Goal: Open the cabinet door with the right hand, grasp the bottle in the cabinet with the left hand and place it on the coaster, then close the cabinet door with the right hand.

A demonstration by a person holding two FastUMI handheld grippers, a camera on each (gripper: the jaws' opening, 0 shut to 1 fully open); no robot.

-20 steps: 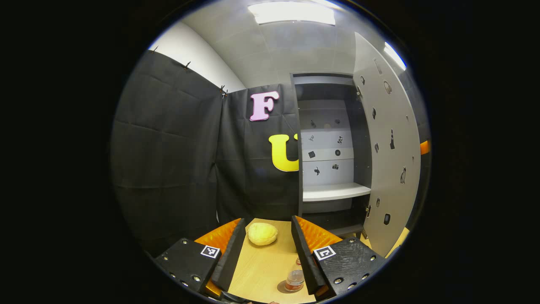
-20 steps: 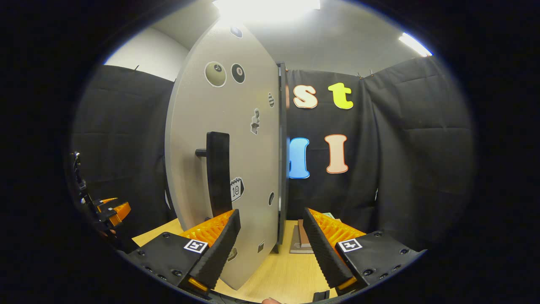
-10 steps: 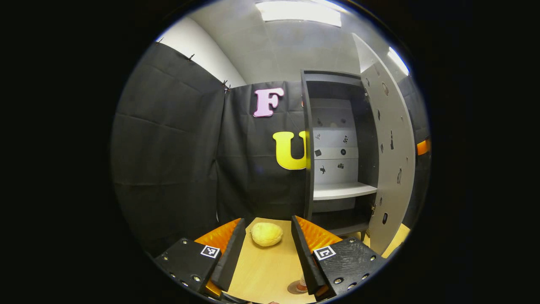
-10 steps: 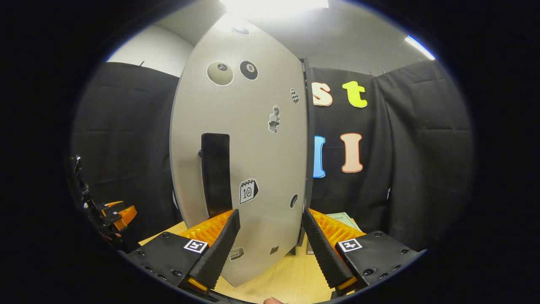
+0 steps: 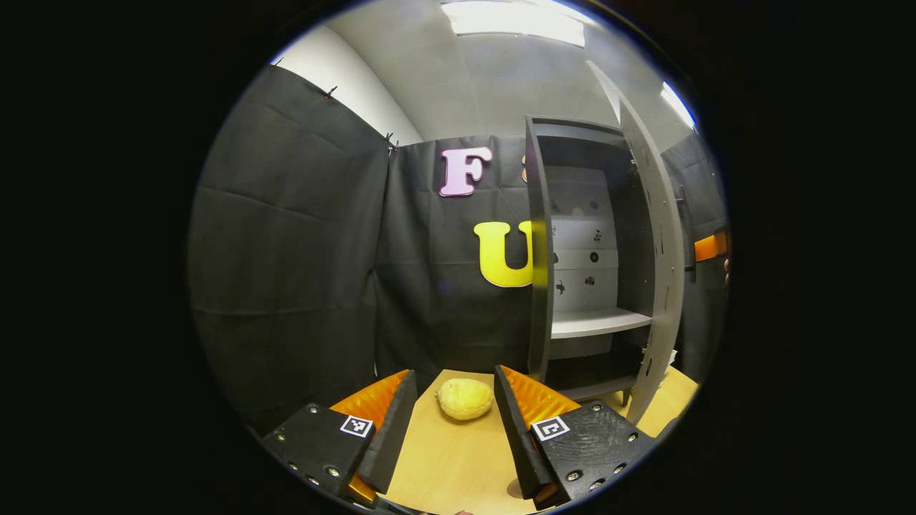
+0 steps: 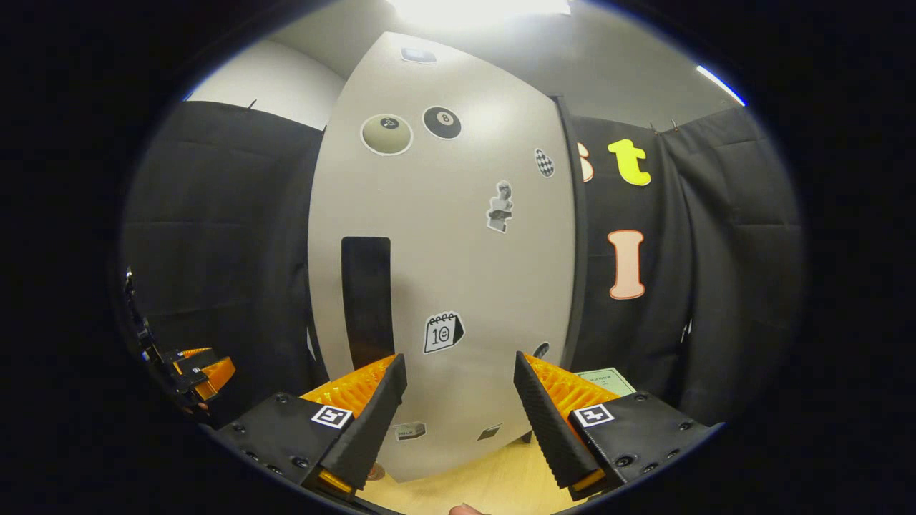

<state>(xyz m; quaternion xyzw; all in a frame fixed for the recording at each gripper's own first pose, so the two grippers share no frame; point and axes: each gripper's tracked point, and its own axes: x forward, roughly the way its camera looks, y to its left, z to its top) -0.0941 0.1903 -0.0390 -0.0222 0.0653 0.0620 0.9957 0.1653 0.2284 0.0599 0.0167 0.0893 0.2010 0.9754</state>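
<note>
The counter (image 5: 458, 458) is a light wood surface inside a booth hung with black cloth (image 5: 286, 250); a pale ceiling with lit panels (image 5: 512, 18) spans overhead. A yellow, rounded, lumpy object (image 5: 465, 398) lies on the counter between and beyond the fingers of the left hand-held gripper (image 5: 449, 422). At the bottom edge of the left gripper view, just beside the inner side of that gripper's right finger, a small arc of the round coaster (image 5: 514, 489) is visible; the bottle cannot be made out on it from this angle.

The cabinet (image 5: 544, 243) stands on the counter ahead and to the right of the left hand-held gripper, well apart from it. Its interior shows a pale shelf (image 5: 597, 322) and a back panel with small stickers. The cabinet door (image 5: 655, 272) is partly open, seen nearly edge-on in the left gripper view.

In the right gripper view, the outer face of the cabinet door (image 6: 444, 272) stands directly ahead of the right hand-held gripper (image 6: 458, 400), carrying stickers and a dark vertical handle (image 6: 366, 300). The handle lies just above the left finger. Whether the fingers touch the door cannot be determined.

Left hand-held gripper: fingers spread apart, holding nothing. Right hand-held gripper: fingers spread apart, clamped on nothing. The left hand-held gripper also appears at the left edge of the right gripper view (image 6: 197, 368).
</note>
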